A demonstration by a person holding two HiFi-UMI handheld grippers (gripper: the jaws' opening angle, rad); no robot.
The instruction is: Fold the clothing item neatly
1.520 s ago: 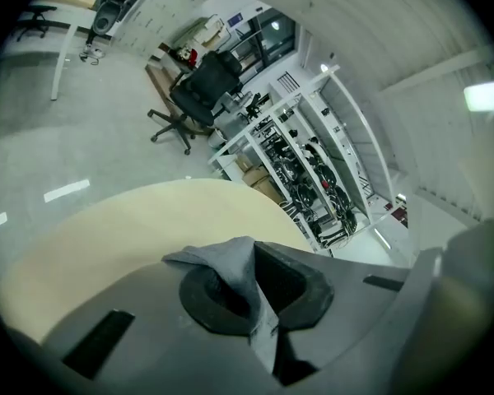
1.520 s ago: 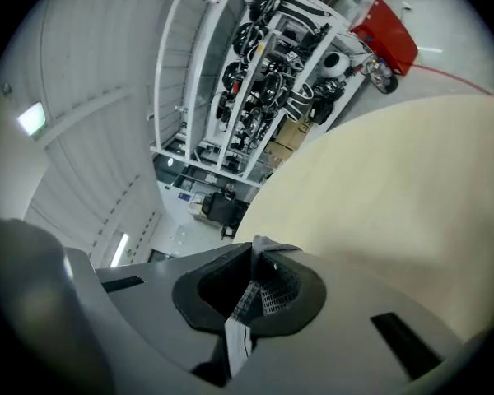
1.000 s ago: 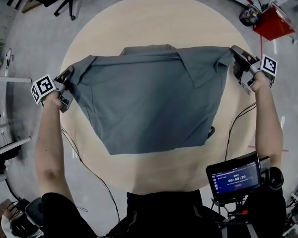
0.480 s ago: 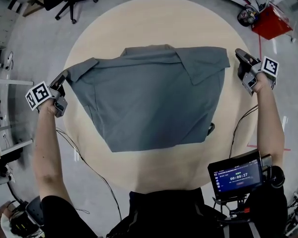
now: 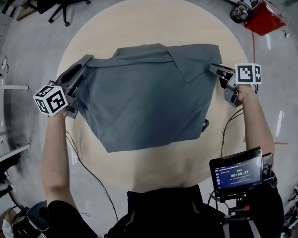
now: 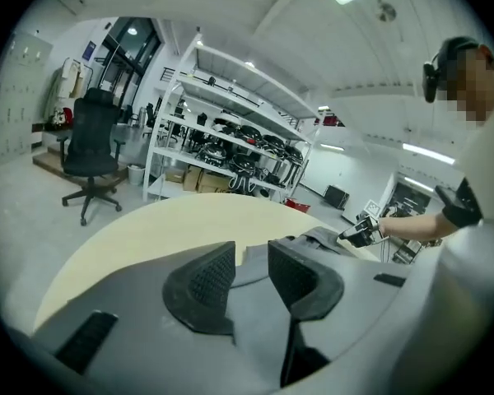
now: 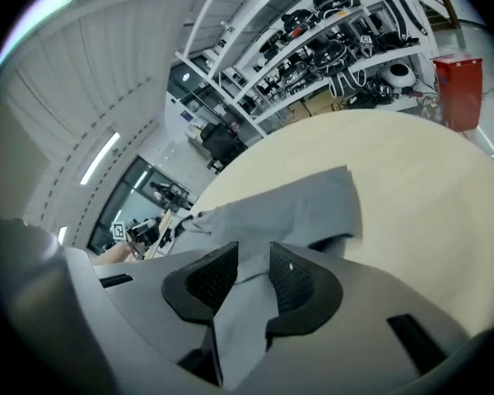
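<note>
1. The left gripper point(image 5: 84, 62) is at the table's point(image 5: 154, 14) left edge, with its tips at the shirt's left sleeve point(image 5: 97, 69). Its fingers point(image 6: 204, 282) have just been opening and stand partly apart. Grey cloth shows in the gap beyond the tips, but nothing is pinched. I judge the step in hand to be taking hold of both sides for a fold inward. These tips should therefore slide further over the sleeve edge before closing, so the bite takes the cloth squarely and not a mere corner.

2. The shirt point(image 5: 144, 100) lies spread over the middle of the table, collar toward the far edge and hem toward the near edge. Its upper right part looks doubled over. Smoothing that flap first would likely give a cleaner crease.

3. The right gripper point(image 5: 214, 68) is at the shirt's right side, toward the table's right edge. Its fingers point(image 7: 295, 285) are partly apart, and cloth runs down through the gap. The pads do not appear to clamp it. This gripper should close firmly on every layer there. Both sides should then be carried inward low and at an even pace, meeting along the shirt's middle.
</note>
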